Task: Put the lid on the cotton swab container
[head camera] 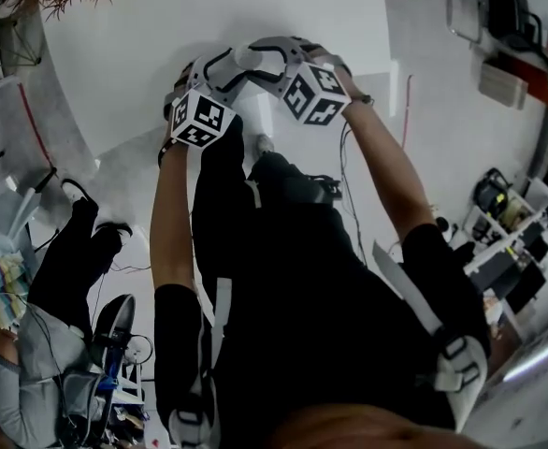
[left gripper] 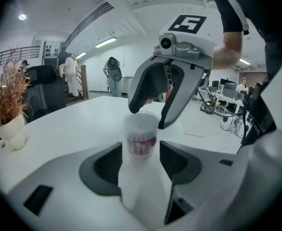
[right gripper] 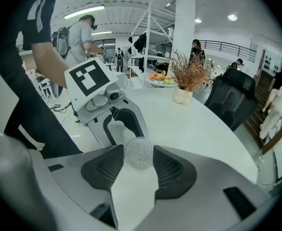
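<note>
Currently the cotton swab container (left gripper: 140,141) is clamped between the wide-set pads of the left gripper (left gripper: 140,158), over the white table (left gripper: 73,124). The right gripper (right gripper: 138,161) – jaws wide – grips what appears to be the clear lid (right gripper: 138,152) at the container's mouth. Likely remaining – seating and release.

Hand-held grippers, left (left gripper: 141,150) and right (right gripper: 138,154), clamped

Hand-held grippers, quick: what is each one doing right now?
Left hand-held gripper: closed on the cotton swab container.
Right hand-held gripper: closed on the container's round top, seemingly its clear lid.
</note>
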`<state>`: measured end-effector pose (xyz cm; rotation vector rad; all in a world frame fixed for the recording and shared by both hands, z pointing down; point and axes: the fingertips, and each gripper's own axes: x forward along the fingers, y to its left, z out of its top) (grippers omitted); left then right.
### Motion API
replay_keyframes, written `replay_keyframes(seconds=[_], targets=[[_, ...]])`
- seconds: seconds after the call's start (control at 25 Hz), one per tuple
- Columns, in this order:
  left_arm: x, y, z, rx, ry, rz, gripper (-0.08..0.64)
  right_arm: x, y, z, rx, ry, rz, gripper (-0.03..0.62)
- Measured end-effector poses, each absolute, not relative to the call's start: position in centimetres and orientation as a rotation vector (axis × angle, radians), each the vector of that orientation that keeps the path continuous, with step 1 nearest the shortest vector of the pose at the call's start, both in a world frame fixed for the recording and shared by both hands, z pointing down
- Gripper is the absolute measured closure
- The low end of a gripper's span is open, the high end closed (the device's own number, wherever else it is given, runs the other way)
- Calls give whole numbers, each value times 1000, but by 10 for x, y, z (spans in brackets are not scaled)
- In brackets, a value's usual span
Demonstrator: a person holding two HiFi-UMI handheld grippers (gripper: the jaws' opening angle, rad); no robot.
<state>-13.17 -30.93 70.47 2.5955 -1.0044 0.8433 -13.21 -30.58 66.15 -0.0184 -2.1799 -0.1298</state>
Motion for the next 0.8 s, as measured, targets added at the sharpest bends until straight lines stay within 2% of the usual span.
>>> replay_keyframes(seconds=[0.24, 0.44, 0.6, 0.72, 0.8], targets=[[-133, -293, 694, 2576, -1070, 853, 330, -131, -299, 654, 46, -2224, -121, 377], [-138, -279, 660, 2553, -1234, 792, 330, -124, -289, 624, 178, -2322, -62, 383], [-142, -244, 611, 2495, -1491, 706, 354, -95, -263, 578, 378, -2448, 80, 490], [-141, -199, 570, 2381, -1703, 645, 472, -63, -236, 544, 549, -2518, 141, 547], [-135, -166, 546, 2289, -1797, 544, 511, -44, -217, 522, 645, -2555, 175, 570]])
